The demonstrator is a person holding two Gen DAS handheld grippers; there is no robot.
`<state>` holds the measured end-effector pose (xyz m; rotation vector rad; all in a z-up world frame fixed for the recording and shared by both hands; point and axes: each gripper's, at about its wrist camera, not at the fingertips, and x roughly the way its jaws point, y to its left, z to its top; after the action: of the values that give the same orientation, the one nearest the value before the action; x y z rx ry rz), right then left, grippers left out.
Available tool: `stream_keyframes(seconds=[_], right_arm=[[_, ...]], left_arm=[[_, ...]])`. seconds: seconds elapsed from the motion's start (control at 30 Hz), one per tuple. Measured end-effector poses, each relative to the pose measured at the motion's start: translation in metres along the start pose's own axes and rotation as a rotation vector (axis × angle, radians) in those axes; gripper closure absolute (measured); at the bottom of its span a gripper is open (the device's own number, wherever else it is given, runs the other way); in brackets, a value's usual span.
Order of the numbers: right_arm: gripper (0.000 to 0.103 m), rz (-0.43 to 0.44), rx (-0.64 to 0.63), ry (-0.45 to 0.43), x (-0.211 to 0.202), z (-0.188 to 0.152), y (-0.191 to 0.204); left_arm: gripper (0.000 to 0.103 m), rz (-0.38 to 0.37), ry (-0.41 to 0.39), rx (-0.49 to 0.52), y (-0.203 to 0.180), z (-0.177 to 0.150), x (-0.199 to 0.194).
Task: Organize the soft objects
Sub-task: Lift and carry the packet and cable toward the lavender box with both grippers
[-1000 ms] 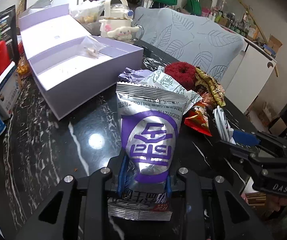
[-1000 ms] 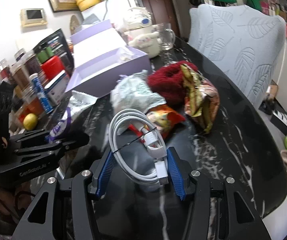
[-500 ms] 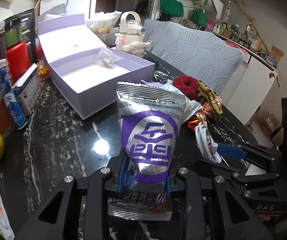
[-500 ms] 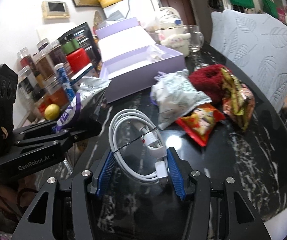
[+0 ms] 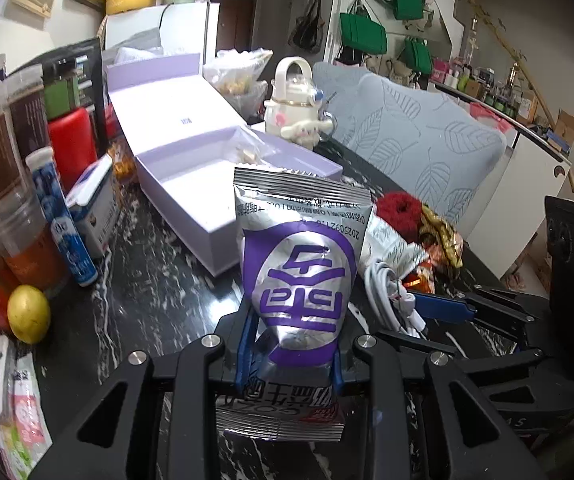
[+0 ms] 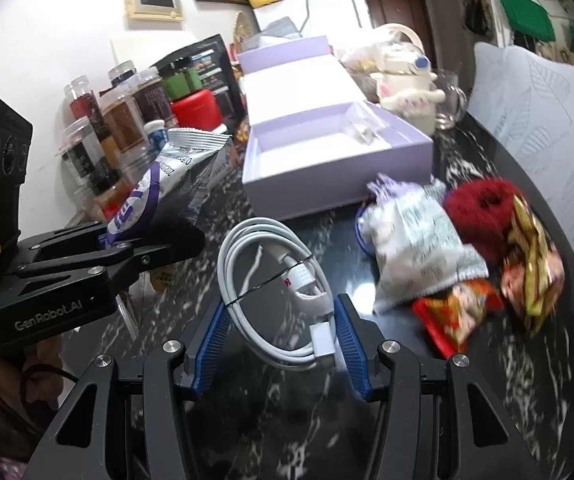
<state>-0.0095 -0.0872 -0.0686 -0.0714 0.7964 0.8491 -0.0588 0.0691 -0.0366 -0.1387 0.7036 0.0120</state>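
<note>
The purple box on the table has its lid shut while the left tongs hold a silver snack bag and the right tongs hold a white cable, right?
Not quite: the purple box is open, its lid folded back, as the right wrist view shows. The left tongs do hold the snack bag, and the right tongs the cable.

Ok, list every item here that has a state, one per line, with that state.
left gripper: shut on the silver-purple snack packet, held off the table
right gripper: shut on the coiled white cable, lifted
purple box: open, lid folded back, nearly empty
red scrunchie: lying on the table
white snack bag: lying flat on the table
</note>
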Motion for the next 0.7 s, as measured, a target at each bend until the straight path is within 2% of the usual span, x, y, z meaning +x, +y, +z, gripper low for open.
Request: stream_keyframes(seconds=[0.2, 0.7], right_arm=[[0.050, 0.030, -0.054, -0.032, 0.001, 0.023, 0.005], [0.050, 0.024, -0.141, -0.112, -0.003, 0.083, 0.009]], left_arm=[[0.074, 0.017, -0.040, 0.007, 0.003, 0.017, -0.008], [0.074, 0.058, -0.132, 0.035, 0.017, 0.071, -0.009]])
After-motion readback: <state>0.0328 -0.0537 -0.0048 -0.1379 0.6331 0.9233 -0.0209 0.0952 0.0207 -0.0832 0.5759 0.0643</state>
